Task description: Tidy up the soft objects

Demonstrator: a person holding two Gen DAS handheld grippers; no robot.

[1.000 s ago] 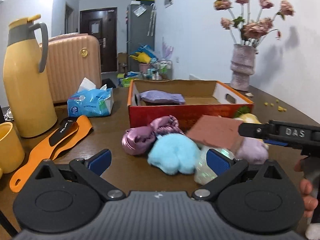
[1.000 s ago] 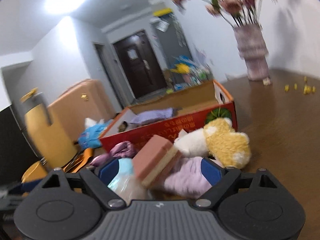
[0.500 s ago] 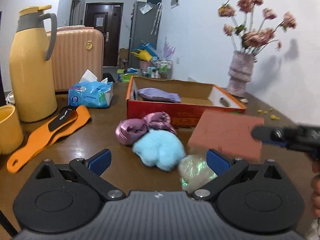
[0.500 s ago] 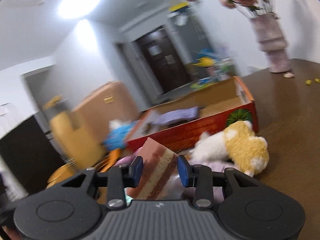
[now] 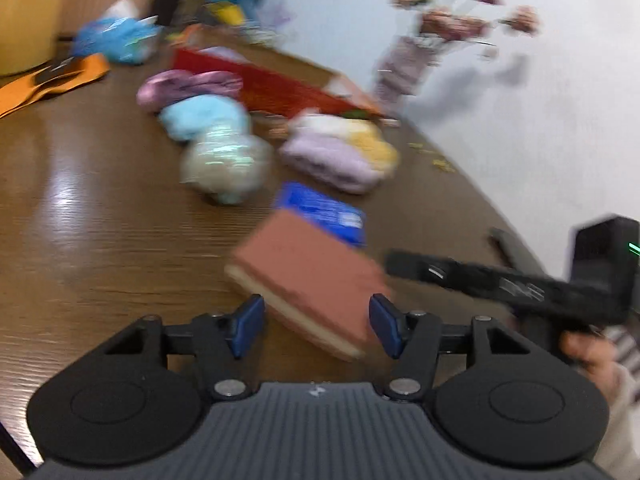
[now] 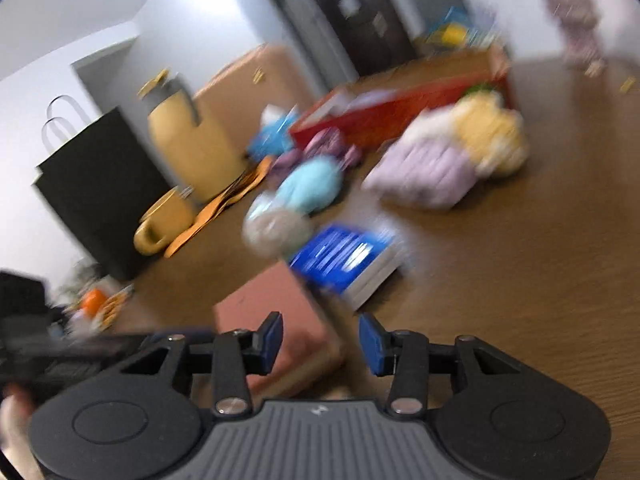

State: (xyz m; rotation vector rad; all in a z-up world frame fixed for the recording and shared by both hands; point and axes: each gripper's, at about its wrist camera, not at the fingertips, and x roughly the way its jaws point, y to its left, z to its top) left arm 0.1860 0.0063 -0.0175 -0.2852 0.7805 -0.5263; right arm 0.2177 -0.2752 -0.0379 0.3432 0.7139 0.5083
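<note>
Both views are motion-blurred. A pink sponge (image 5: 308, 276) with a cream layer lies on the brown table (image 5: 100, 216) near its front, just ahead of my open left gripper (image 5: 316, 326). It also shows in the right wrist view (image 6: 276, 316), between and ahead of the fingers of my open right gripper (image 6: 320, 344), which does not grip it. Farther off lie a light-blue plush (image 5: 204, 114), a pale wrapped ball (image 5: 224, 164), a lilac cloth (image 5: 328, 160), a yellow plush (image 5: 372, 140) and a pink satin piece (image 5: 184, 84). Behind them stands the red cardboard box (image 5: 272, 88).
A blue book (image 5: 324, 212) lies just beyond the sponge. A yellow jug (image 6: 192, 140), yellow mug (image 6: 164, 220), orange tool (image 6: 224, 204) and black bag (image 6: 96, 184) stand at the left. A flower vase (image 5: 404, 64) stands at the back right near the wall.
The right gripper has opened and let go of the pink sponge, which now lies on the table near the front. Both grippers have pulled back and tilted down; a blue book has come into view.
</note>
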